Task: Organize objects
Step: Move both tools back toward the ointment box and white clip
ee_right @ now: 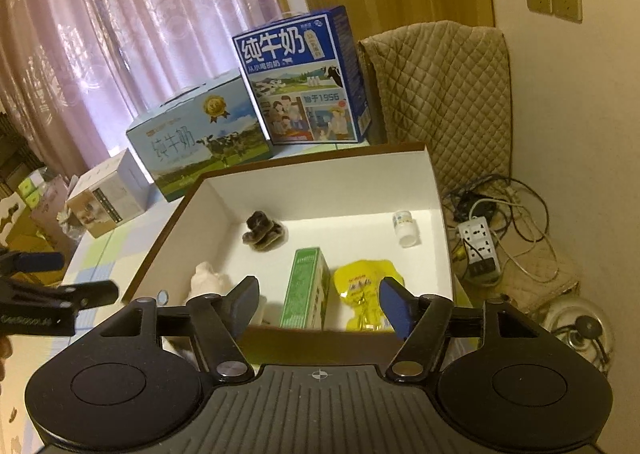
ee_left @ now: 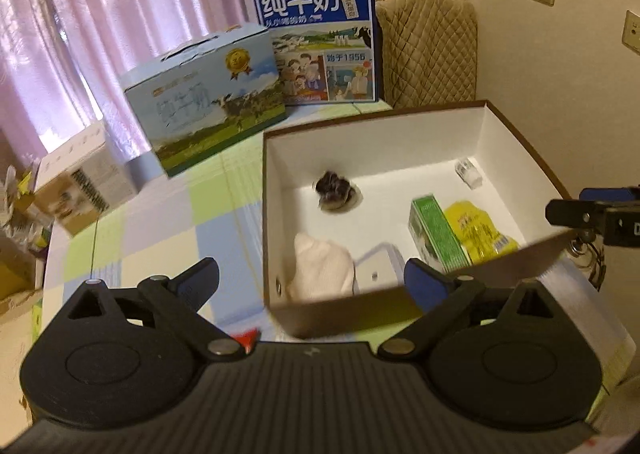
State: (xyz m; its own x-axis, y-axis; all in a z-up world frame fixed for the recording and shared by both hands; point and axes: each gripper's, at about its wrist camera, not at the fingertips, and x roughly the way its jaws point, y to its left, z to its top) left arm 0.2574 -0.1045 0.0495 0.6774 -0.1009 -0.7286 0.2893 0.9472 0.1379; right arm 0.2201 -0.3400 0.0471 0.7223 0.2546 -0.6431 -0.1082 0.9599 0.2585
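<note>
On the checked tabletop point(ee_left: 168, 222) we face the open box point(ee_right: 316, 178). Left to right: our left claw point(ee_left: 312, 282) gapes empty, short of the near wall; the green carton point(ee_right: 306, 288) lies inside, long axis pointing away, dead ahead of our nearer right claw point(ee_right: 318, 304), also spread and empty.

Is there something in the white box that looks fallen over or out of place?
Yes: the small white bottle lies on its side near the far right corner. The green carton also lies flat beside the yellow pouch.
</note>
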